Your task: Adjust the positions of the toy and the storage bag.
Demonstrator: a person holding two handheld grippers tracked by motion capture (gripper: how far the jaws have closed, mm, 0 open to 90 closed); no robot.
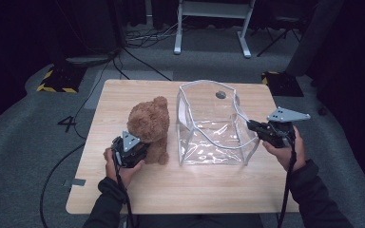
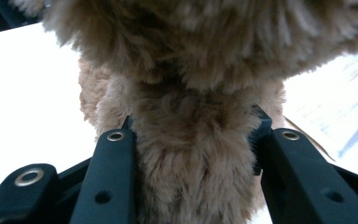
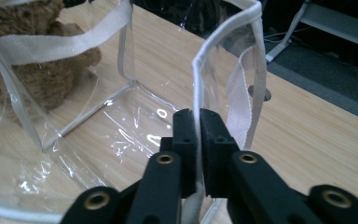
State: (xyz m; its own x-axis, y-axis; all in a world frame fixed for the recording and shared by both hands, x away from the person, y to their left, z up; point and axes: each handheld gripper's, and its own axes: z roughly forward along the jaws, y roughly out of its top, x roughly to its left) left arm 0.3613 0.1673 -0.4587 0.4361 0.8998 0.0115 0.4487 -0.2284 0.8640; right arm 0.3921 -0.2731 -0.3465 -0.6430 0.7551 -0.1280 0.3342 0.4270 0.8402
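In the high view, the teddy bear (image 1: 148, 127) is gripped by the left claw (image 1: 134, 142) on the surface (image 1: 123, 190), just left of the clear bag (image 1: 214, 124). In the left gripper view, fur is pinched between both jaws. In the right gripper view, the bag's rim (image 3: 196, 88) is clamped by the right claw (image 3: 198, 122), its mouth held open toward the bear.

Your 2 grippers are black. The left gripper (image 1: 132, 151) and the right gripper (image 1: 261, 128) each carry a grey 3-cornered plate on top and trail a black cable toward you. Brass-ringed screw holes dot the matte jaw arms. Your sleeves (image 1: 313, 197) are dark.
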